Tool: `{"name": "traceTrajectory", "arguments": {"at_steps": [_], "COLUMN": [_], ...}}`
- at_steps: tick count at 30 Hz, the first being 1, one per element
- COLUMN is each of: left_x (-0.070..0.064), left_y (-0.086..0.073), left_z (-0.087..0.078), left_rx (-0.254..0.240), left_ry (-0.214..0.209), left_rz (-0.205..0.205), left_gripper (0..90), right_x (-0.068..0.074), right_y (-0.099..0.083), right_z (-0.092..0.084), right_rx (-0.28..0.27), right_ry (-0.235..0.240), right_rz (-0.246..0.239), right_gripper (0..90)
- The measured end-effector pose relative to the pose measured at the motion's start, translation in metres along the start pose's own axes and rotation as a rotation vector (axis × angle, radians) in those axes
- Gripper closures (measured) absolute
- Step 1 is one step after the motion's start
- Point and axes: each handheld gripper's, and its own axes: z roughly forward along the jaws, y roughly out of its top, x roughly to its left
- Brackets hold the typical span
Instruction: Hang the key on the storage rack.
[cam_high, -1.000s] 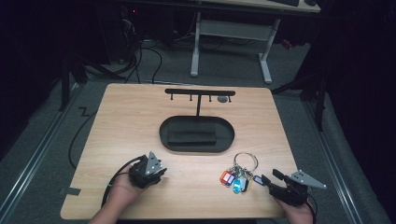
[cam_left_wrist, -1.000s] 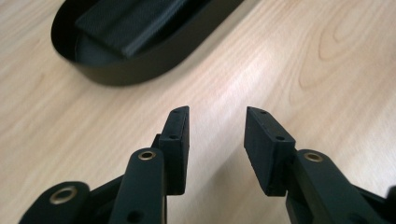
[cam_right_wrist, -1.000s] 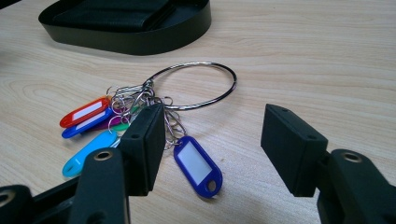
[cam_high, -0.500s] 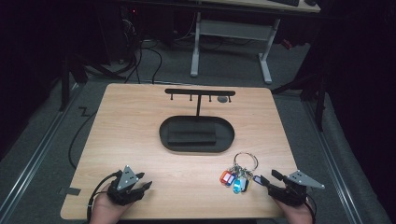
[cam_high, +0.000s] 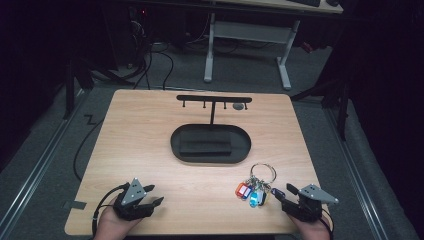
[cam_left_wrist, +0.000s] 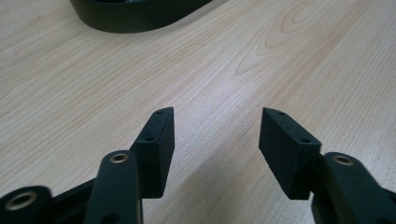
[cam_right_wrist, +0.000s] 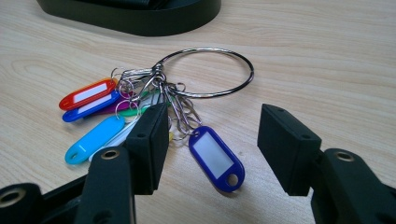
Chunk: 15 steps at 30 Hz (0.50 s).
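High view: left claw (cam_high: 151, 195) gapes at lower left; right claw (cam_high: 280, 192) (jaws spread too) sits lower right, just beside the key-tag bunch (cam_high: 254, 187) on the table (cam_high: 150, 130).

A metal key ring (cam_right_wrist: 205, 72) with coloured plastic tags (cam_right_wrist: 95, 114) lies flat on the table.

The counter (cam_right_wrist: 327, 56) is pale wood-grain laminate, smooth with a soft sheen. On it, beside the matt black tray (cam_right_wrist: 140, 18), lies a shiny metal ring (cam_right_wrist: 250, 77) with glossy plastic tags (cam_right_wrist: 217, 158). The right gripper (cam_right_wrist: 212, 140) looks matt black plastic.
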Motion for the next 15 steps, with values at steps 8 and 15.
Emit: {"name": "traceTrajectory", "arguments": {"at_steps": [8, 15], "left_x": [-0.002, -0.004], "left_y": [0.001, 0.001], "left_z": [-0.002, -0.005], "left_rx": [-0.037, -0.058], "left_ry": [0.022, 0.02], "left_rz": [0.019, 0.028], "left_gripper": [39.0, 38.4], "right_x": [0.008, 0.019], "right_y": [0.009, 0.038], "right_z": [0.008, 0.008], "right_rx": [0.091, 0.138], "right_ry": [-0.036, -0.009], "right_rz": [-0.051, -0.082], "right_gripper": [43.7, 41.5]}}
